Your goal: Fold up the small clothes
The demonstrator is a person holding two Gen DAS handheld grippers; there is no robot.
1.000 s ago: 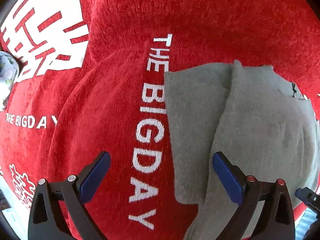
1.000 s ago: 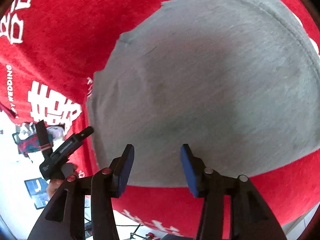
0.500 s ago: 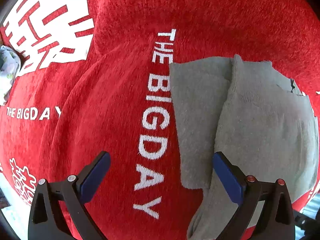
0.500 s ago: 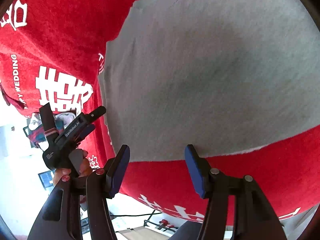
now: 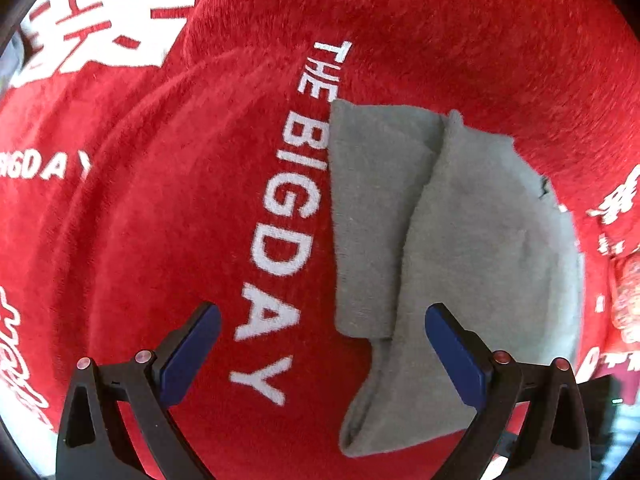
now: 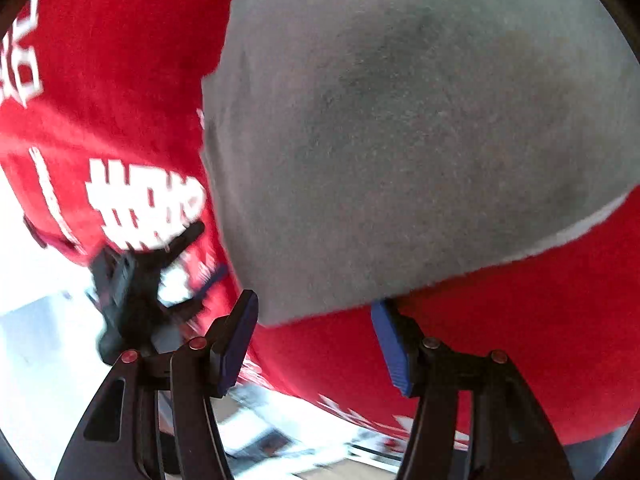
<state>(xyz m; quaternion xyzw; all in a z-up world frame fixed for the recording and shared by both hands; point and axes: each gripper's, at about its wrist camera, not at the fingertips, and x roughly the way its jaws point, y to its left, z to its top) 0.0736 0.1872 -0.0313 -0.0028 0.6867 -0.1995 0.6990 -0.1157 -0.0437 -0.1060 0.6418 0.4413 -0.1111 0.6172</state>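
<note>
Grey garment folded on red printed cloth, both grippers empty above it.
Red cloth (image 5: 160,220) w/ white "THE BIG DAY" lettering fills both views; grey garment (image 5: 460,240) lies right of center in left-wrist view, one flap overlapping. Left gripper (image 5: 322,344) jaws spread wide, nothing between. Right gripper (image 6: 314,334) jaws have just been opening, straddling the garment's lower edge, not pinching.

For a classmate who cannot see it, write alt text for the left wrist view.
A grey garment, partly folded with one flap overlapping another, lies on a red blanket printed in white with "THE BIG DAY". The left tongs hang open just above it, blue pads wide apart, the right-hand pad over the grey cloth, gripping nothing.
</note>
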